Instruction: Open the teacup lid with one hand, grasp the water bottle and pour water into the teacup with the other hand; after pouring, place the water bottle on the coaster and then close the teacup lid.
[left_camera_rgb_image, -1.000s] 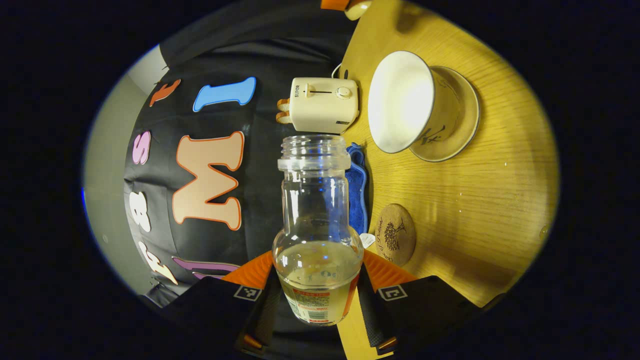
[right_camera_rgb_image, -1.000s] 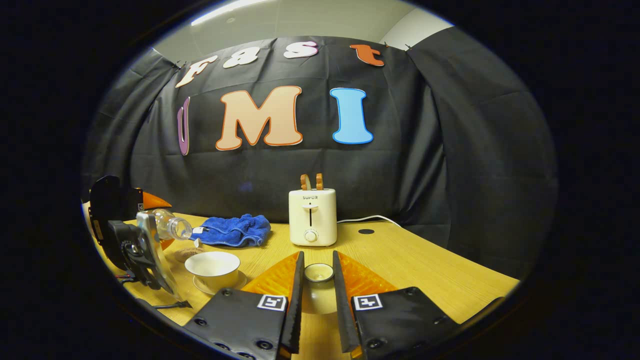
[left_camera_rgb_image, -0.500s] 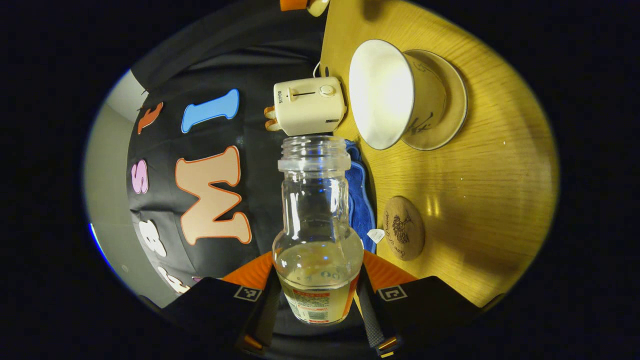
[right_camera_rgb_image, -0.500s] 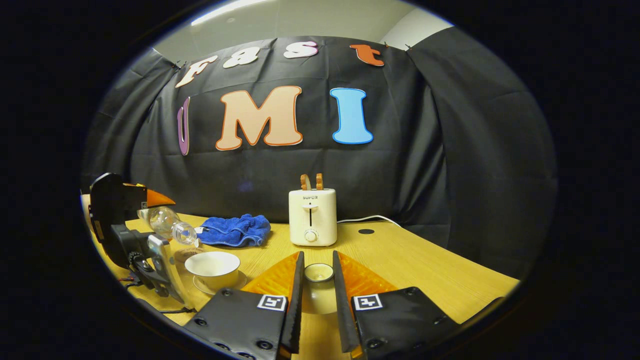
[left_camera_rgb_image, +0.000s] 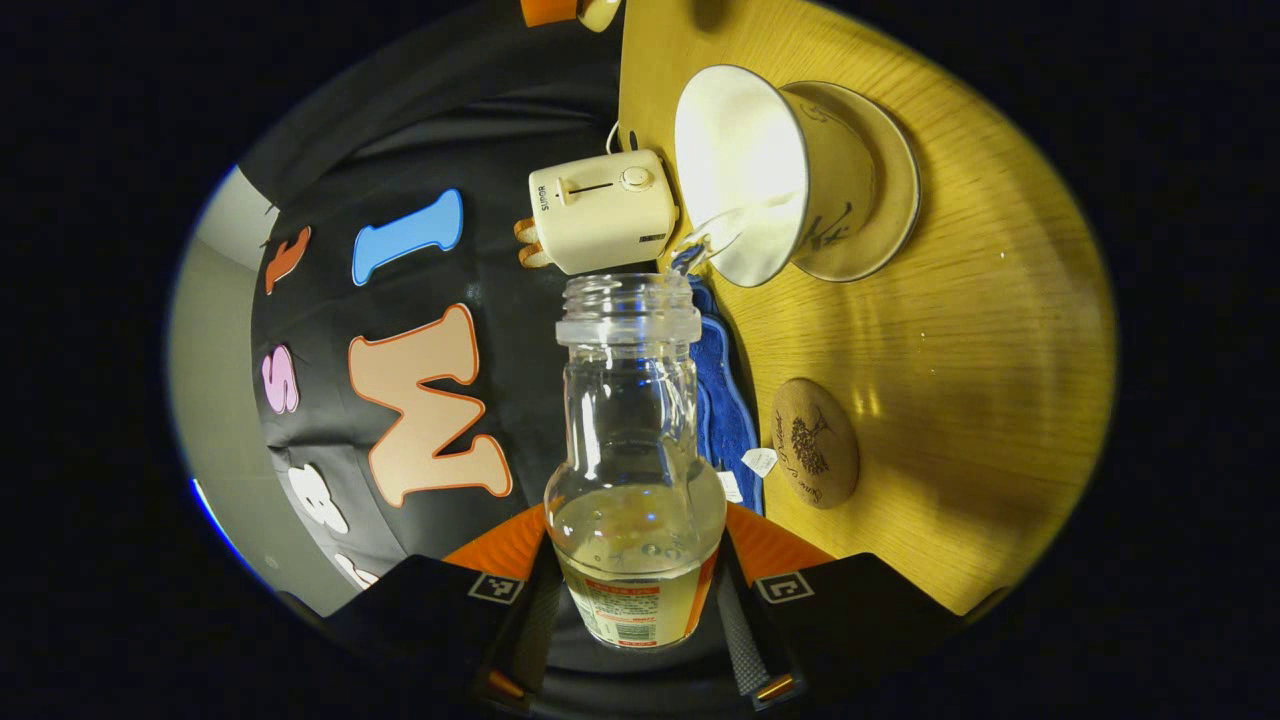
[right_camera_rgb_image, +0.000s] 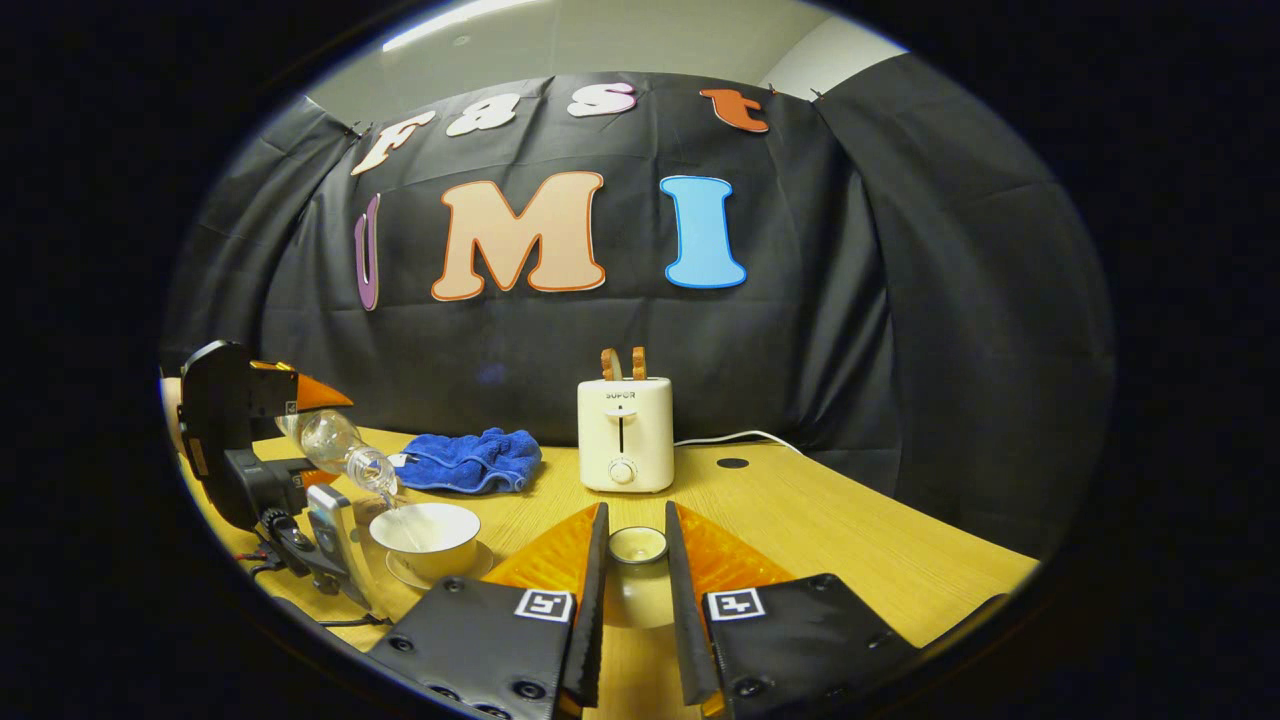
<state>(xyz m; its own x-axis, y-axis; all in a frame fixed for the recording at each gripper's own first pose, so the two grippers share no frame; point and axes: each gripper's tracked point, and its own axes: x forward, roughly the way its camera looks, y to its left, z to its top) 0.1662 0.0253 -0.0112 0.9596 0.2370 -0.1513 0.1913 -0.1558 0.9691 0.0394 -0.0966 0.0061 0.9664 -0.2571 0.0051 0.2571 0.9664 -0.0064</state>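
Left claw (left_camera_rgb_image: 637, 600): closed narrowly on the lower body of the water bottle (left_camera_rgb_image: 632, 470), a finger pressed to each side.
Right claw (right_camera_rgb_image: 634, 590): closed to a slim gap on the teacup lid (right_camera_rgb_image: 637, 546), held just above the table (right_camera_rgb_image: 820, 520), near and right of the cup.
Water bottle: uncapped, tilted steeply, long axis running from the claw toward the teacup (left_camera_rgb_image: 770, 175); in the right gripper view its mouth points down and right over the cup's left rim.
Water: a thin stream leaves the mouth and falls into the cup; some remains in the bottle's base.
Teacup: open, upright on its saucer (left_camera_rgb_image: 880, 190), at the near left of the table.
Coaster (left_camera_rgb_image: 815, 455): bare, on the table near the blue cloth (left_camera_rgb_image: 725, 410).
Toaster (right_camera_rgb_image: 625, 433): far centre, well apart from the cup.
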